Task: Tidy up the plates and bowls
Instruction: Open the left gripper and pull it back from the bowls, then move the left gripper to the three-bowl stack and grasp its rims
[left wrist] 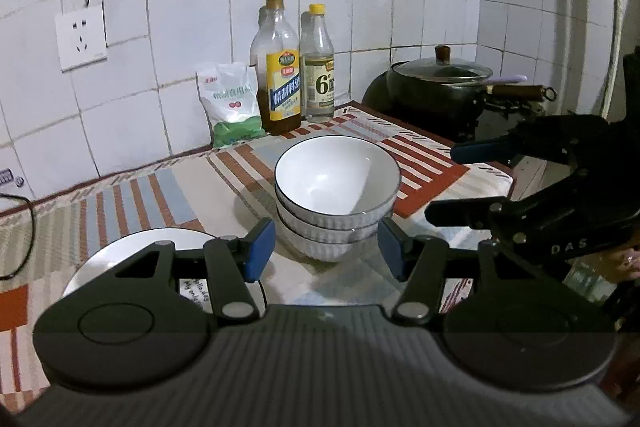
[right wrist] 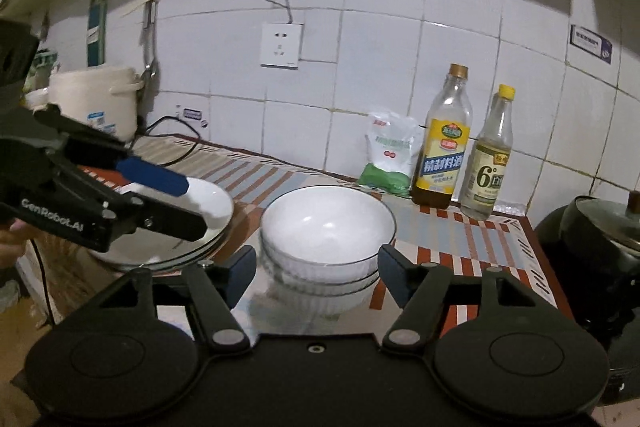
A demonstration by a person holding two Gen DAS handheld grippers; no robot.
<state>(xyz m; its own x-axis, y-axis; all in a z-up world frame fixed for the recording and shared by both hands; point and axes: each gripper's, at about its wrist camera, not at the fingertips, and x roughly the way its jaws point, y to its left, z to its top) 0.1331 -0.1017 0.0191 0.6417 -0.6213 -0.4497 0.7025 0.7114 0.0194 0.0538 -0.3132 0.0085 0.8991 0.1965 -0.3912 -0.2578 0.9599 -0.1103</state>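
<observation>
three bowls (left wrist: 337, 195) sit nested in one stack at the centre of both views, on the striped mat (left wrist: 160, 195). plates (right wrist: 188, 227) lie stacked at left of the right-wrist view, just beside the bowls. left gripper (left wrist: 326, 251) has its jaws apart and empty, the bowl stack beyond them; right gripper (right wrist: 316, 275) likewise, apart and clamped on nothing. judgement: sorting looks finished, both tools clear of the crockery. any next move calls for checking that no loose dish remains; none is visible here.
</observation>
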